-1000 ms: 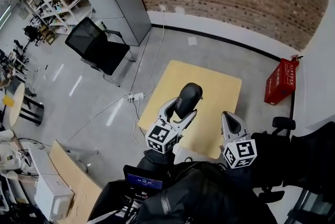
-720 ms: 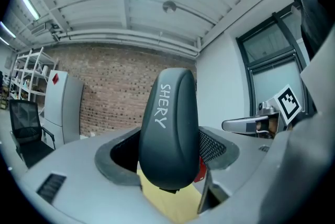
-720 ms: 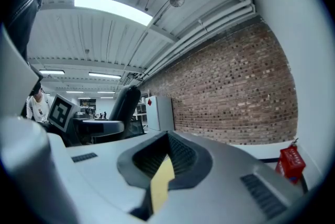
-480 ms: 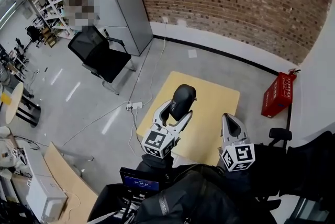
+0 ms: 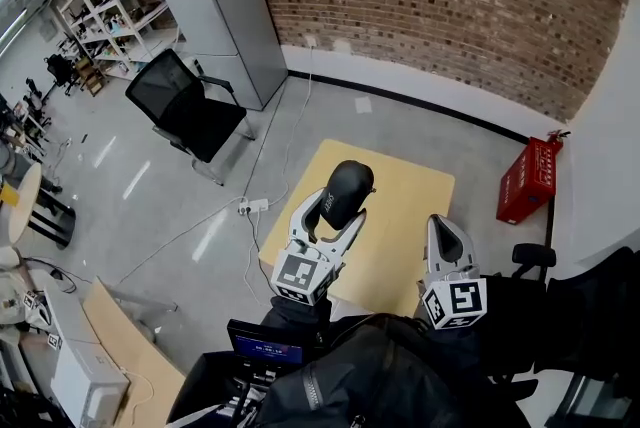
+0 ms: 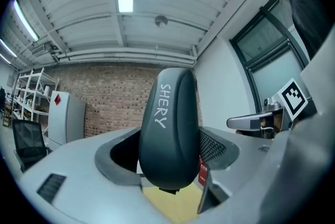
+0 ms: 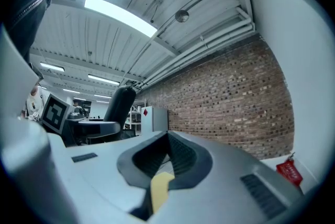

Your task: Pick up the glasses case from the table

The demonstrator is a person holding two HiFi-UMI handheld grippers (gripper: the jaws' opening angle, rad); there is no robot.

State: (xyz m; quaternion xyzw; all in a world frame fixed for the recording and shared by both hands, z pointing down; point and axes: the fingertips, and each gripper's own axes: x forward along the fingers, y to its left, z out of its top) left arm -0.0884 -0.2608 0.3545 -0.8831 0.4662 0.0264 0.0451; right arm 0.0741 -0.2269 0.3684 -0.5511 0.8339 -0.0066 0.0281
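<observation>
The glasses case (image 5: 346, 190) is a black, rounded hard case held up in the air above the yellow table (image 5: 412, 208). My left gripper (image 5: 336, 208) is shut on it, one grey jaw pressing each side. In the left gripper view the case (image 6: 169, 131) stands on end and fills the space between the jaws, with white lettering on its shell. My right gripper (image 5: 443, 234) hovers over the table's near right part with its jaws together and nothing in them. In the right gripper view, the case (image 7: 119, 104) shows at the left, and only a thin strip of yellow table shows through that gripper's (image 7: 166, 165) jaws.
A red crate (image 5: 528, 180) stands on the floor right of the table. A black office chair (image 5: 186, 98) and a grey cabinet (image 5: 226, 12) are at the far left, by the brick wall. A white power strip (image 5: 251, 207) and cable lie on the floor left of the table.
My left gripper has drifted slightly left with the case still held in it. The right gripper has barely moved.
</observation>
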